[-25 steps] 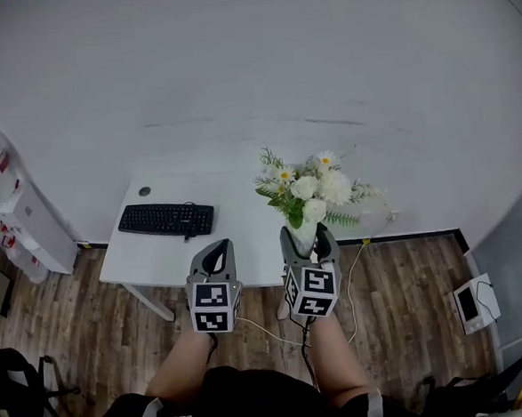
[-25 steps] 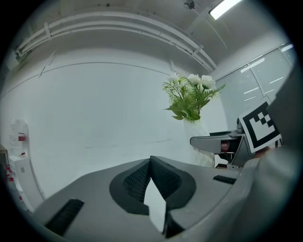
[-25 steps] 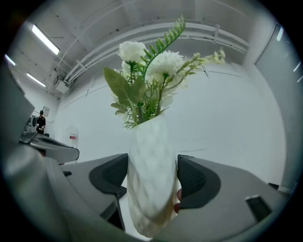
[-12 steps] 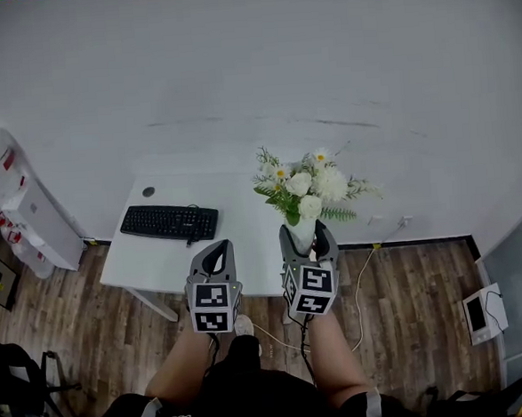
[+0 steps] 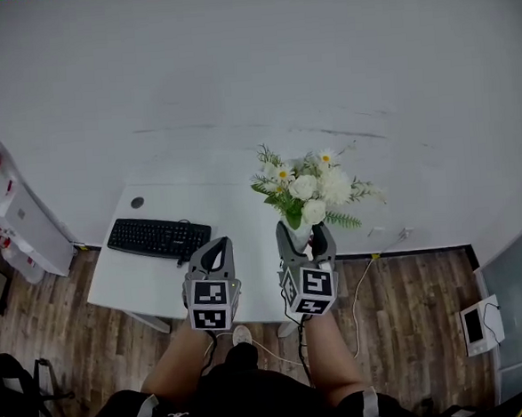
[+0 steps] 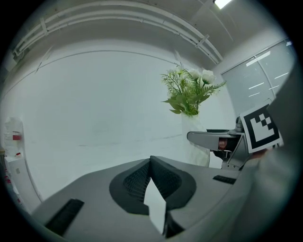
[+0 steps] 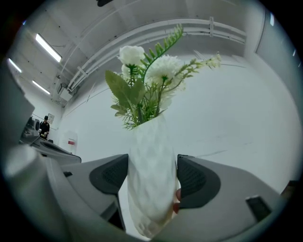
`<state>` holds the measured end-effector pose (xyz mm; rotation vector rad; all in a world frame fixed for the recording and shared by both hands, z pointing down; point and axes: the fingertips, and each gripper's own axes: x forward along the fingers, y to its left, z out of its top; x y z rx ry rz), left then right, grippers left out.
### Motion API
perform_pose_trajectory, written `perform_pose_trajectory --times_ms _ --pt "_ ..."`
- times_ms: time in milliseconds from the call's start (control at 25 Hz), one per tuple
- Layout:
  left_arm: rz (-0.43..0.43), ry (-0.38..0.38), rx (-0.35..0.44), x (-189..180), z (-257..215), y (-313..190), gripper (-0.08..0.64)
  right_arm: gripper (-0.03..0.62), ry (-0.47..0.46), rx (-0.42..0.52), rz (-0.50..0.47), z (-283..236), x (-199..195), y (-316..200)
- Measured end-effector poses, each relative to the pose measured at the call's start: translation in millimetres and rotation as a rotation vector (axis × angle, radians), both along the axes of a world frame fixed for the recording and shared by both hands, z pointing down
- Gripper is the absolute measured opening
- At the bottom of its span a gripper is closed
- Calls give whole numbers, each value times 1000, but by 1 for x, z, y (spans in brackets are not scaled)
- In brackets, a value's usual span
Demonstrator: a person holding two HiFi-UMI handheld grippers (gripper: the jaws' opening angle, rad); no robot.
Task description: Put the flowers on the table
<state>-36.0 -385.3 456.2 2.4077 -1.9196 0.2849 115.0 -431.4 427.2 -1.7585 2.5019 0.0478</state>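
A white textured vase (image 7: pixel 152 175) with white flowers (image 5: pixel 310 189) and green leaves stands upright between the jaws of my right gripper (image 5: pixel 300 238), which is shut on it. The bouquet (image 7: pixel 154 78) rises above the jaws in the right gripper view. I hold the vase in the air over the near right part of the white table (image 5: pixel 163 277). My left gripper (image 5: pixel 212 253) is shut with nothing in it, to the left of the vase (image 6: pixel 195 142).
A black keyboard (image 5: pixel 159 238) lies on the table's left part, with a small dark round thing (image 5: pixel 137 203) behind it. A white wall stands behind the table. A white appliance (image 5: pixel 17 220) stands at the far left. A cable (image 5: pixel 372 262) runs over the wooden floor at the right.
The table and keyboard have shifted left and slightly down in the head view as I moved. Both grippers and the vase keep the same places in the picture.
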Motion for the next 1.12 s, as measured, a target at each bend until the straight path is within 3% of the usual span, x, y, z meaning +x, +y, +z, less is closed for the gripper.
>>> perform_pose_trajectory --times_ms 120,400,680,1120 --pt "0 -9 -3 3 6 -28 2 330 1 37 -9 1 0 -27" --pt "-9 -20 18 0 15 -36 3 330 -27 85 -16 6 -1 -42" --pt "-24 -8 -75 -40 46 -147 2 330 -24 34 -1 26 -28 -171" --pt "-34 1 -199 -60 108 -223 3 328 -31 -9 41 79 -22 -285"
